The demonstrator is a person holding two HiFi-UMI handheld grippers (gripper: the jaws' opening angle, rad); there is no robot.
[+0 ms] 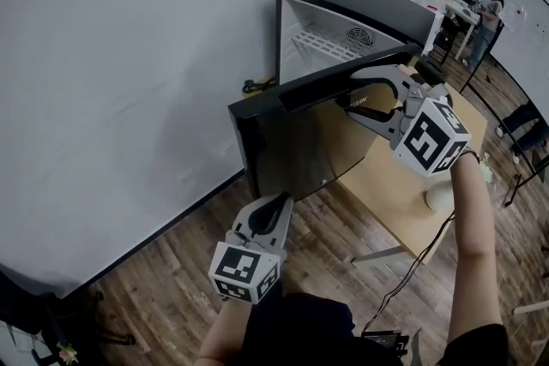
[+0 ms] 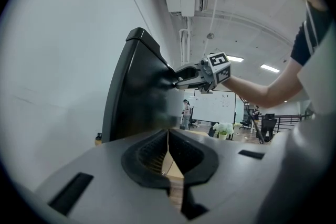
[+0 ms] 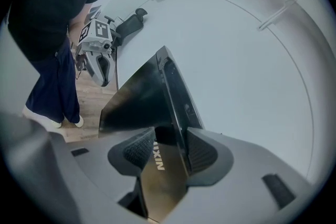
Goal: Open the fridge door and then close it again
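Observation:
A small black fridge stands against the white wall, its white inside showing. Its glossy dark door is swung wide open toward me. My right gripper straddles the door's top edge near the free corner; in the right gripper view the door runs between the pads and my right gripper is shut on it. My left gripper hangs low in front of the door, apart from it, its jaws shut with nothing between them. In the left gripper view my left gripper points level at the door.
A light wooden table stands right of the fridge with a white object on it. Dark wood floor lies below. A black cable hangs by the table. A person and dark chairs are far right.

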